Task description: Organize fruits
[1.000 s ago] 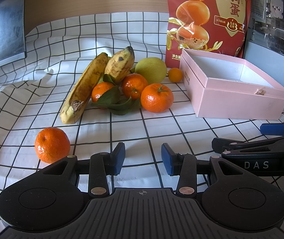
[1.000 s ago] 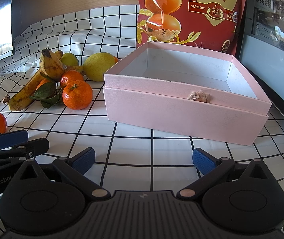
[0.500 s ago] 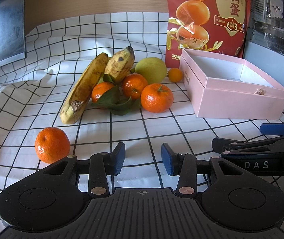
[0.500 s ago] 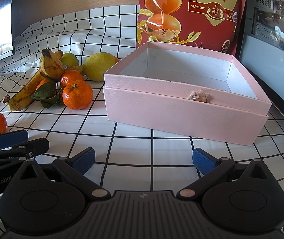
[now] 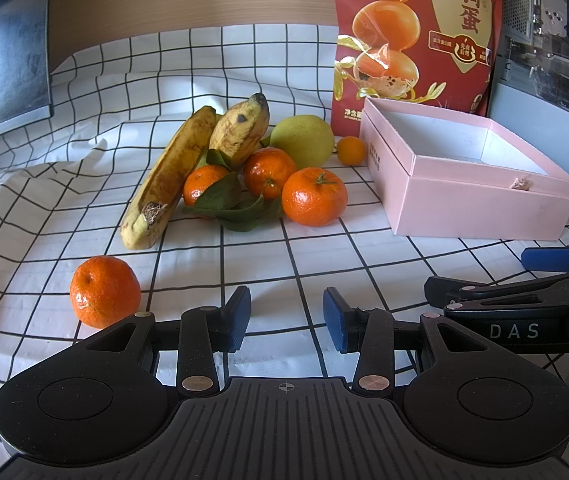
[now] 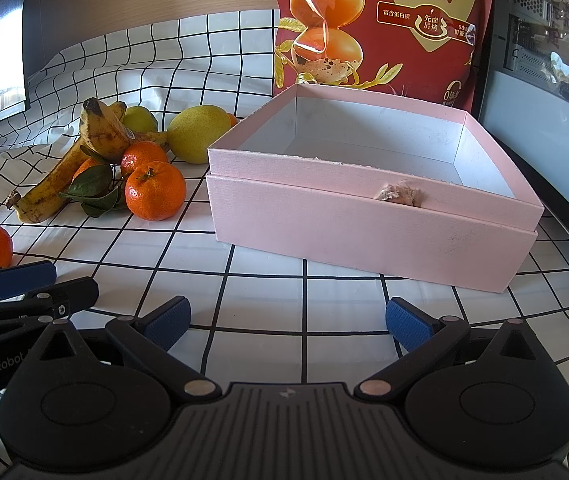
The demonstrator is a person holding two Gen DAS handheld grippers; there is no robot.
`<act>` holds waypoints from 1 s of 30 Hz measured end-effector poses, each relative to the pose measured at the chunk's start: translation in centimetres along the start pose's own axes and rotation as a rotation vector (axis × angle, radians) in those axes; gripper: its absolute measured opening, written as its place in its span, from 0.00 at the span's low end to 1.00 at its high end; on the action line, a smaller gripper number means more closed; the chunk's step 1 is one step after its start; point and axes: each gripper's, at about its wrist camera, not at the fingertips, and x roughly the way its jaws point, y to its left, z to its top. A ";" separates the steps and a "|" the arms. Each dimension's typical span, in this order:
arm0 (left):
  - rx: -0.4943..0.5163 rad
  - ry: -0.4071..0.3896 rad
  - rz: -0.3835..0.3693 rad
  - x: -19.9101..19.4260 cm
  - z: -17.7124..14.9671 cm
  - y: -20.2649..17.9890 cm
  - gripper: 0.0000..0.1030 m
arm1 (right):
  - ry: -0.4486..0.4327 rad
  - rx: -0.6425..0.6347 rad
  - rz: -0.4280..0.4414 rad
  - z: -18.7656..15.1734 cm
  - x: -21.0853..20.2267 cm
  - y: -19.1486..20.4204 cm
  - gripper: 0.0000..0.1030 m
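A fruit pile lies on the checked cloth: two bananas, a yellow-green pear, several leafy tangerines and a small orange by the box. One loose tangerine sits just left of my left gripper, which is open and empty. An open, empty pink box stands right of the pile. My right gripper is open wide and empty, in front of the box.
A red snack bag stands behind the box. A dark monitor is at far left; computer hardware at far right. The right gripper shows in the left wrist view.
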 end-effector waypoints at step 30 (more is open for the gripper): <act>-0.088 0.162 -0.123 0.1 3.2 11.2 0.45 | 0.219 -0.013 -0.006 2.1 0.6 1.5 1.00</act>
